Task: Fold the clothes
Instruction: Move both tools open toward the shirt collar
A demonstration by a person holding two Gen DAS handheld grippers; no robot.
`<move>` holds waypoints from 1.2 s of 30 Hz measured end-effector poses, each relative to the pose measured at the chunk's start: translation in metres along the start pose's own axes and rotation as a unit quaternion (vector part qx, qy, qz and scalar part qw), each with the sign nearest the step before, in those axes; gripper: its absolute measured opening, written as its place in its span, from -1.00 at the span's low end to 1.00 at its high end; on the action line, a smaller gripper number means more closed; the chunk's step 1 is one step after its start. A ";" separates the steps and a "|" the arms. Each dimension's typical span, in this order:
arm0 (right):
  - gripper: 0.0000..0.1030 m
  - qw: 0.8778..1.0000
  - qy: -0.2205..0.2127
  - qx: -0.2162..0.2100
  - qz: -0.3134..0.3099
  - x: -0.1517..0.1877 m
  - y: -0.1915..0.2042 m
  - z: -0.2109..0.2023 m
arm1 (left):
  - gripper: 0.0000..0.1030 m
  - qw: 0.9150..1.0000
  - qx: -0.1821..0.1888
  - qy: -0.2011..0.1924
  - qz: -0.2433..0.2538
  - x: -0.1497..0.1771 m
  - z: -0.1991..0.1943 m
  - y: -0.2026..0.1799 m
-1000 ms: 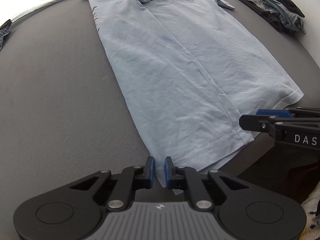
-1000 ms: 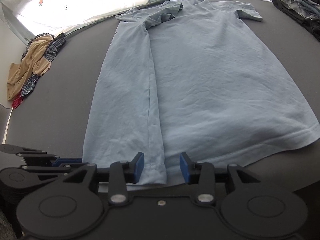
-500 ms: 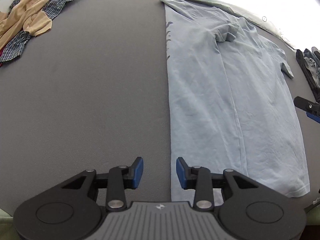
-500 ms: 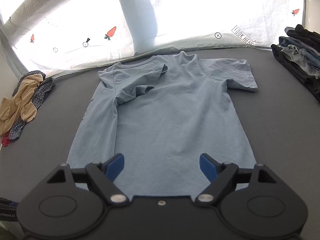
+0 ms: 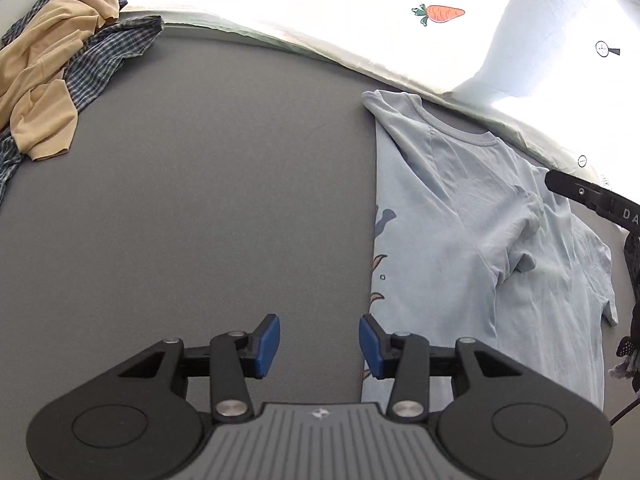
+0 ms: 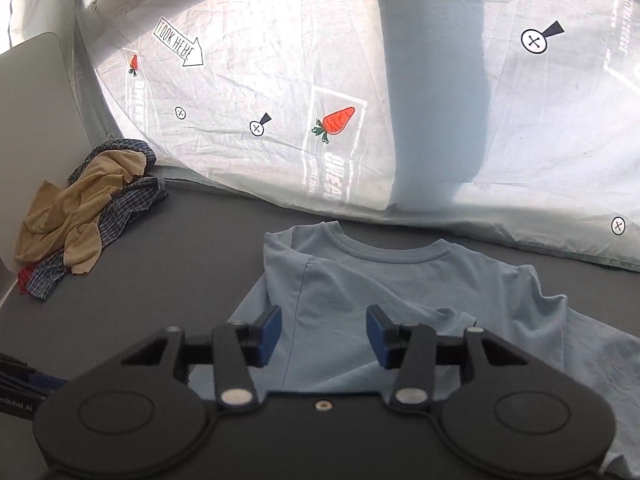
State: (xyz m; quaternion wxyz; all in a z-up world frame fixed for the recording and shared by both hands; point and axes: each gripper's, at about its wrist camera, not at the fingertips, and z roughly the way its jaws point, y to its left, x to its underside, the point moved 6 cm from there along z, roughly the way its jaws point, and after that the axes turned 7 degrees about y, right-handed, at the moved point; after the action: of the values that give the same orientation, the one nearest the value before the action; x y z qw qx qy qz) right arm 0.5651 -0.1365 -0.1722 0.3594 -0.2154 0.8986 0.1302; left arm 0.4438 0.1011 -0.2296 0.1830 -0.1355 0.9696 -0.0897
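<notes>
Both grippers have let go of the hem and travelled up the light blue T-shirt toward its collar since a second ago, when the left pinched the bottom edge and the right straddled it; now the left gripper hangs with its blue pads wide apart and empty, just off the shirt's folded left edge, over the bare grey table; the right gripper is likewise spread wide and holds nothing, above the shirt's folded-in left sleeve, short of the neckline. The shirt lies flat, left side already turned in, right sleeve still out; so the next fold is probably being set up near the shoulders. Beyond the shirt, to its left, sits a heap of tan and checked clothes; behind all hangs the printed curtain.
</notes>
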 end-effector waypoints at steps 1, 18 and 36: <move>0.19 1.000 0.006 -0.002 -0.018 -0.012 -0.001 0.021 | -0.11 1.000 0.000 -0.003 0.003 -0.014 0.007 -0.002; -0.83 0.979 0.095 -0.175 -0.033 -0.057 -0.005 0.188 | -0.07 0.997 0.041 -0.021 -0.061 -0.111 0.068 0.040; 0.16 0.988 -0.023 0.080 0.132 -0.024 -0.101 0.056 | 0.11 0.999 0.037 -0.015 -0.014 -0.092 0.064 -0.013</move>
State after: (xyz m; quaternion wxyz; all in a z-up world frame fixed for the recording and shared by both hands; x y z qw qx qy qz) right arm 0.6625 -0.1960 -0.2032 0.3760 -0.0621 0.9181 0.1090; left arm 0.5531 0.1083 -0.2551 0.2015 -0.1437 0.9606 -0.1264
